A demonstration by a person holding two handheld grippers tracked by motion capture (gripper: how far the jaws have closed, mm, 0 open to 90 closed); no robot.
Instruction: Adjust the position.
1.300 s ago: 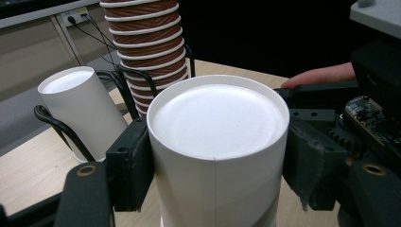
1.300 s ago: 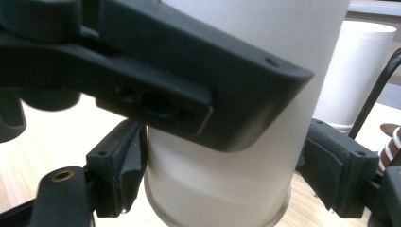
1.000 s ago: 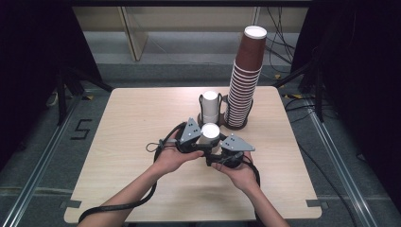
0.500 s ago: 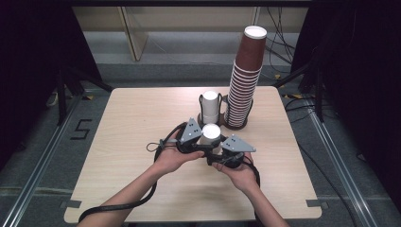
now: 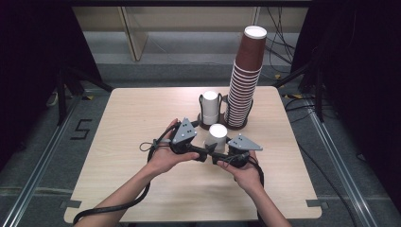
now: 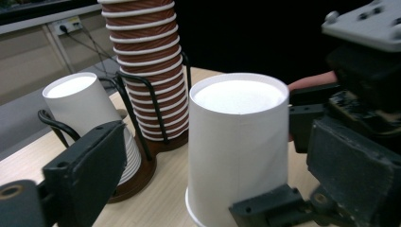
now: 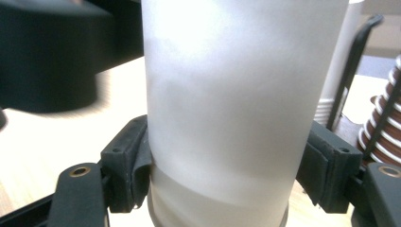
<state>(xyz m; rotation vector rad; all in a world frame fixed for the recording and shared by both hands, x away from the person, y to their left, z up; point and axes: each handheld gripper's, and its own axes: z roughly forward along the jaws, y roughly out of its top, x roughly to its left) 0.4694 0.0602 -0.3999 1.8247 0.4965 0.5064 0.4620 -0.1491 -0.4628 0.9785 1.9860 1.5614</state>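
A white cup (image 5: 217,137), brown stacked cups (image 5: 244,87), black tongs, pale wood table (image 5: 127,123).

The person's forearms were bare, no sleeves showing. Each hand carried a black gripper, the left gripper (image 5: 201,153) and the right gripper (image 5: 218,157), both topped by a grey three-cornered plate dotted with small screws. A black cable (image 5: 118,205) trailed from the left one, looping along the forearm. The blocky black jaws bore brass-ringed holes.
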